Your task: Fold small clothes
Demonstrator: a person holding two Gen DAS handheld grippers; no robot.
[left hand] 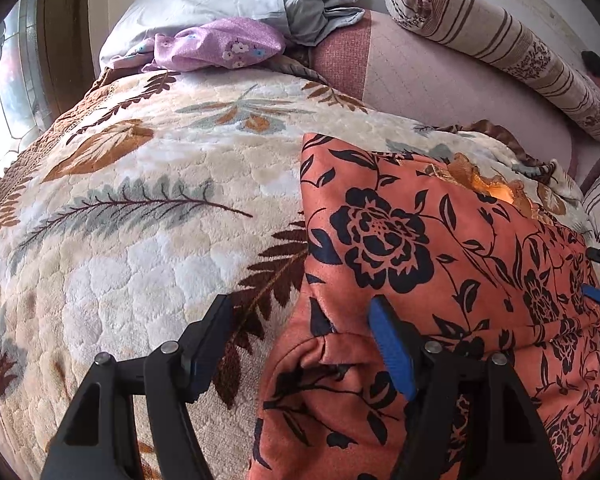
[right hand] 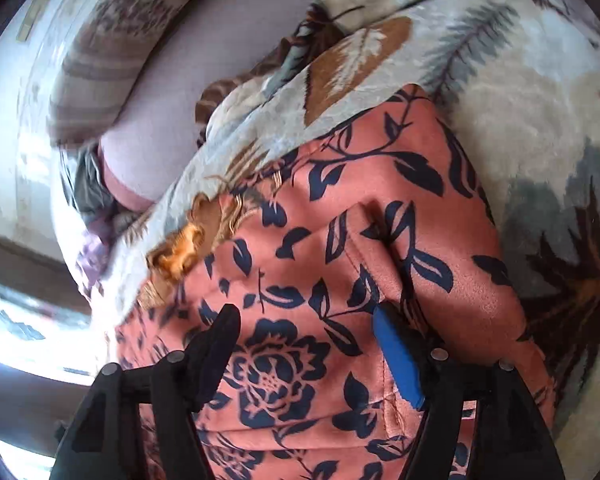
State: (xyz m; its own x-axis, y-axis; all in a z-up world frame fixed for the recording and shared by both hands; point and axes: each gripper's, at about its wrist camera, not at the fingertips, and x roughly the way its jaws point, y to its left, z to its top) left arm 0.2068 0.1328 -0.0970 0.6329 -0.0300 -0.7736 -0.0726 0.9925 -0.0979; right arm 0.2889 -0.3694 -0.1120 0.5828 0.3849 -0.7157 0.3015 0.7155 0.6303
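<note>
Hovering with jaws wide and empty, the left gripper [left hand: 300, 316] straddles the lower-left edge of the orange floral garment [left hand: 432, 264], one finger over the leaf-patterned blanket [left hand: 140, 208]. The right gripper [right hand: 306, 322], also spread wide and gripping nothing, hangs over the garment's middle fold. The garment lies partly folded on the blanket, right of centre in the left view. Its plush support is soft, so a pinch could catch blanket pile with the cloth, and the loose fold might spring apart. A purple floral cloth [left hand: 220, 46], grey bedding [left hand: 300, 4] and striped bolster [left hand: 500, 48] lie in the upper frame, well apart and not obstructing.
</note>
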